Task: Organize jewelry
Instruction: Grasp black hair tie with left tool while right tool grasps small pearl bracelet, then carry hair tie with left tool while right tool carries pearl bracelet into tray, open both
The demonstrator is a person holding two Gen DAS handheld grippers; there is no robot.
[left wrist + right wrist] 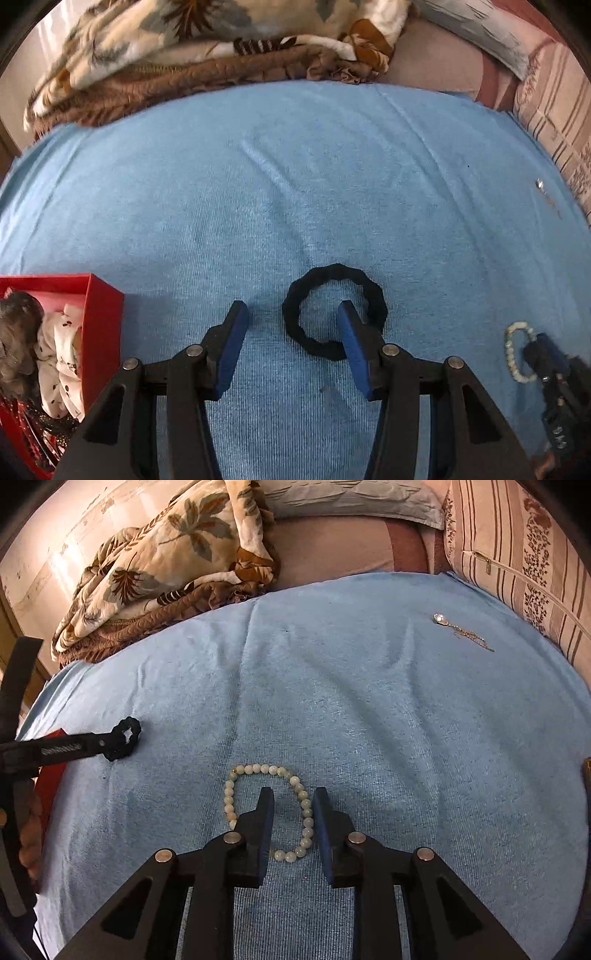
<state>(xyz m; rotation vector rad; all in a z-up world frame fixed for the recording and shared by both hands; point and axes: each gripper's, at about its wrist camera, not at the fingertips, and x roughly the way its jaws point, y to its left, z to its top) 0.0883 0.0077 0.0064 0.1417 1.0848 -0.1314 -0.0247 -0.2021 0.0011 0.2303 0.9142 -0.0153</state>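
A black ring-shaped hair tie lies on the blue towel. My left gripper is open, its right finger inside the ring and its left finger outside, so the jaws straddle the band's left side. A pale bead bracelet lies on the towel. My right gripper is partly open, its left finger inside the loop and its right finger outside, straddling the right strand. The bracelet and right gripper also show in the left wrist view. A silver pendant necklace lies at the far right.
A red box holding fabric scrunchies stands at the left edge of the towel. A folded floral quilt lies at the back left, and striped pillows at the back right.
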